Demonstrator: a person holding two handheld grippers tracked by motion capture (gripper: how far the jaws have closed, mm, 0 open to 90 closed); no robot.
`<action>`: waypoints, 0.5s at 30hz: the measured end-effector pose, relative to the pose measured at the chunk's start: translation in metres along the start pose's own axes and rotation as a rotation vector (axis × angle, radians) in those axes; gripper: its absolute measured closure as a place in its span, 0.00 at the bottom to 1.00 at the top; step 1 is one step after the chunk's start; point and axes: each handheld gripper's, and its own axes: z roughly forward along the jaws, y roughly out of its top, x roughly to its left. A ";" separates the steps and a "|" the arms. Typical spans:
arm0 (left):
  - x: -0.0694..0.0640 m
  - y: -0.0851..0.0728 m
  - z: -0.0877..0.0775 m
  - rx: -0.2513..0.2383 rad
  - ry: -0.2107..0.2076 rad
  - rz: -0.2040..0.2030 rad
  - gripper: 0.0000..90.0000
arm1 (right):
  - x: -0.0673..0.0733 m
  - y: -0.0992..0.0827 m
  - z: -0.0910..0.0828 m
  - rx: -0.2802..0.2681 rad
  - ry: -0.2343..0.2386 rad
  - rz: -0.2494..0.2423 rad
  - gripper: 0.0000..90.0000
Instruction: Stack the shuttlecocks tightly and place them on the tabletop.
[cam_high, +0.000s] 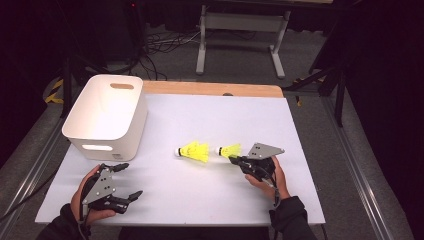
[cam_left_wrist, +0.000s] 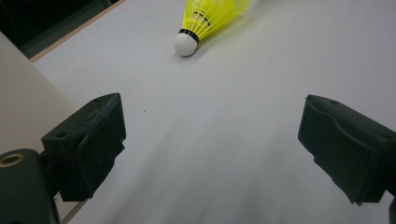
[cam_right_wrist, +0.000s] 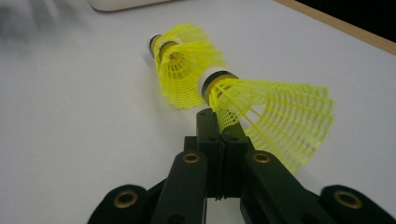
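Observation:
A yellow shuttlecock (cam_high: 229, 150) (cam_right_wrist: 275, 116) with a white cork hangs just above the white table (cam_high: 200, 195). My right gripper (cam_high: 234, 159) (cam_right_wrist: 219, 126) is shut on the edge of its mesh skirt, cork pointing left. Just left of it lies another yellow shuttlecock (cam_high: 195, 150) (cam_left_wrist: 205, 18) (cam_right_wrist: 187, 70) on its side; in the right gripper view it looks like two nested together. My left gripper (cam_high: 129, 180) (cam_left_wrist: 210, 135) rests at the table's front left, open, with nothing between its jaws, aimed toward the lying shuttlecock.
A white plastic bin (cam_high: 105, 110) (cam_left_wrist: 18, 93) with handle slots stands at the table's back left, close to my left gripper. A wooden strip (cam_high: 215, 89) runs along the far edge. Beyond it are table legs and cables on the floor.

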 end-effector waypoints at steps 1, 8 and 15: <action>0.000 0.000 0.000 0.001 0.000 0.001 0.09 | 0.001 0.000 0.003 0.008 0.003 0.001 1.00; 0.002 0.000 -0.002 -0.004 0.011 -0.002 0.09 | 0.005 0.007 0.024 0.025 0.030 -0.002 1.00; 0.001 0.000 -0.002 -0.002 0.003 0.002 0.10 | 0.011 0.014 0.046 0.059 0.045 -0.005 1.00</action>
